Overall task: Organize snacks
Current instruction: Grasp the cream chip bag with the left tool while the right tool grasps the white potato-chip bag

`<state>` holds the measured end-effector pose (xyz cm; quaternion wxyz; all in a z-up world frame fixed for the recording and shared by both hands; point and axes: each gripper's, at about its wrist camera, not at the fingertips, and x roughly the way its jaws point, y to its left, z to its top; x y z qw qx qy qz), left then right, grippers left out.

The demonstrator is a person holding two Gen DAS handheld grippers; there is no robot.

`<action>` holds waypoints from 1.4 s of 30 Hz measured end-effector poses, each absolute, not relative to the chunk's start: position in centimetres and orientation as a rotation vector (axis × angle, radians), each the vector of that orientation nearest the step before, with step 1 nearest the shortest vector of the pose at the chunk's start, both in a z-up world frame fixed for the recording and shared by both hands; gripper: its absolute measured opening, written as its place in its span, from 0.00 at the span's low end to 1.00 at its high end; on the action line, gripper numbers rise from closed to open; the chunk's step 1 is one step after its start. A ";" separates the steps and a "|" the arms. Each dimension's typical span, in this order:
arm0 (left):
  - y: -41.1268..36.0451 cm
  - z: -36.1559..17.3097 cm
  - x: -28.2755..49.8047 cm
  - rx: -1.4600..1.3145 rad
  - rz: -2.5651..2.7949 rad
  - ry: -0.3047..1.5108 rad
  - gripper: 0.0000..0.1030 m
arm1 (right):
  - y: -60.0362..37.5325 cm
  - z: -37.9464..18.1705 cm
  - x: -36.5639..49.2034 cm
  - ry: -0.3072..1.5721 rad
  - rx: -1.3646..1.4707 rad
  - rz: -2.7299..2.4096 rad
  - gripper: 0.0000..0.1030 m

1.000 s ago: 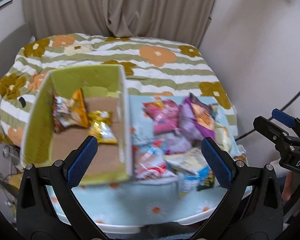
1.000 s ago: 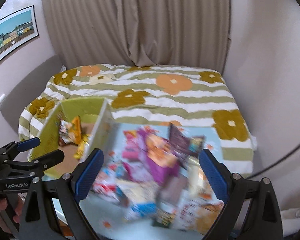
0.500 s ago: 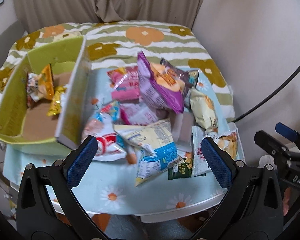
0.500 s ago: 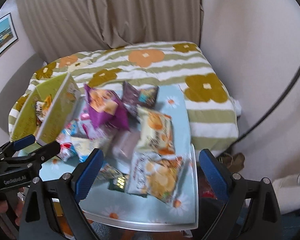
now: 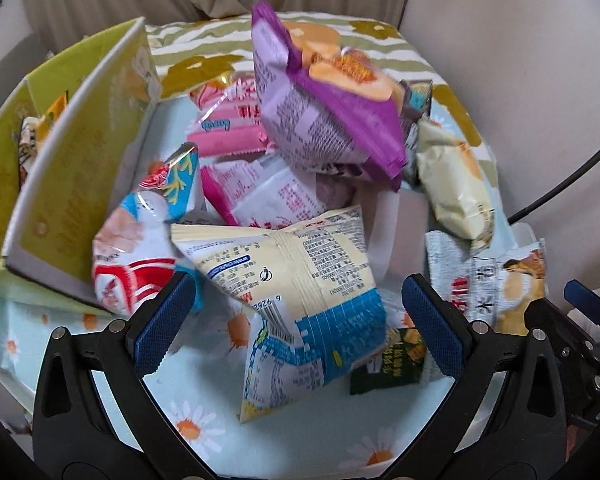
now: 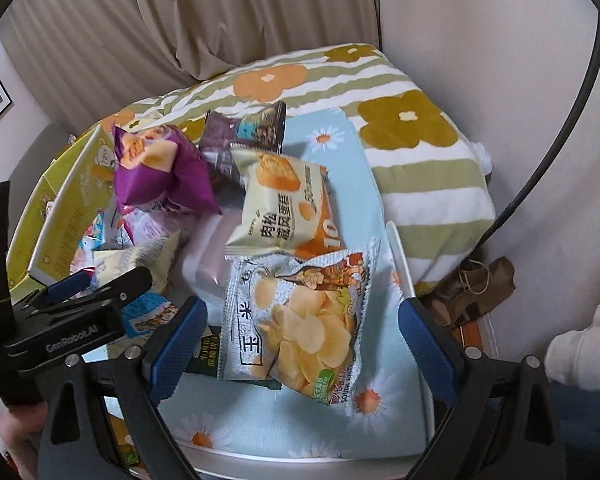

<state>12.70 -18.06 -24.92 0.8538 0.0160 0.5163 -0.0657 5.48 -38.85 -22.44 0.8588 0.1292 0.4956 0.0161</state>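
A heap of snack bags lies on a small table with a daisy-print cloth [image 5: 204,364]. My left gripper [image 5: 298,322] is open, its jaws on either side of a cream-and-blue bag [image 5: 300,292] lying back up. A purple bag [image 5: 328,92] tops the heap. A green cardboard box [image 5: 80,168] stands at the left with a few snacks inside. My right gripper [image 6: 300,344] is open over a silver chip bag [image 6: 300,316]. Behind that lies a cream cake bag [image 6: 284,204]; the purple bag [image 6: 160,172] and box [image 6: 68,208] are at the left.
A bed with a striped flower blanket [image 6: 412,128] lies behind the table, with curtains [image 6: 220,16] beyond and a wall at the right. A brown paper bag [image 6: 476,284] lies on the floor by the table's right edge. A black cable [image 6: 556,128] hangs at the right.
Both grippers have moved forward and down toward the snack heap, shifting right from the box. The bags now sit between the open jaws. Nothing has been picked up.
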 end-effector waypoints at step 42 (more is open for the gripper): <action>-18.2 -26.9 11.2 0.174 -0.205 1.132 0.45 | -35.8 -28.0 7.6 1.111 0.198 0.047 0.75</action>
